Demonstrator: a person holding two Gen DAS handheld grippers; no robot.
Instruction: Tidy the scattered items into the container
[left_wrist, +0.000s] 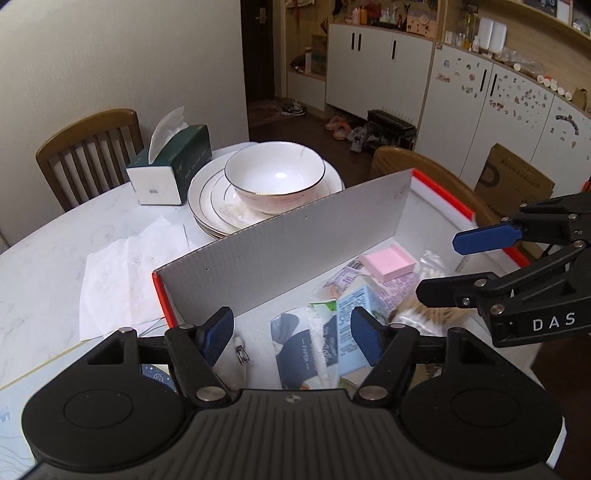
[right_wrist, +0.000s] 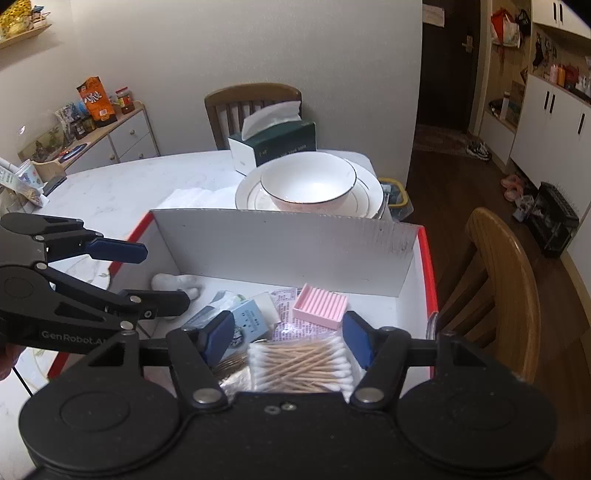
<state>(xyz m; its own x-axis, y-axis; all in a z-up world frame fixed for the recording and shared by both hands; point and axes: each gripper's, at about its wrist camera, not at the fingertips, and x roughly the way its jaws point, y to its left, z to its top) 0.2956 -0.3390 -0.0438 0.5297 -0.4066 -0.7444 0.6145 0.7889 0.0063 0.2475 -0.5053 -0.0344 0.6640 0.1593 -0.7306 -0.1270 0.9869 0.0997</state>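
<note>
- Over the box's (right_wrist: 280, 251) left end, the left claw (right_wrist: 162, 277) hung spread and empty, a white toy (right_wrist: 173, 284) just past its tips.
- Mid-box lay a blue carton (right_wrist: 251, 321) and pink tray (right_wrist: 320, 304).
- Rightward, the right claw (right_wrist: 288, 341) stood spread astride a swab packet (right_wrist: 299, 365), sticks running claw-finger to claw-finger; this hand was nearer.

Container: red-edged cardboard box (right_wrist: 280, 251), flap upright.
Contents: pink ridged tray (right_wrist: 320, 306), bagged cotton swabs (right_wrist: 299, 365), blue carton (right_wrist: 245, 325).
</note>
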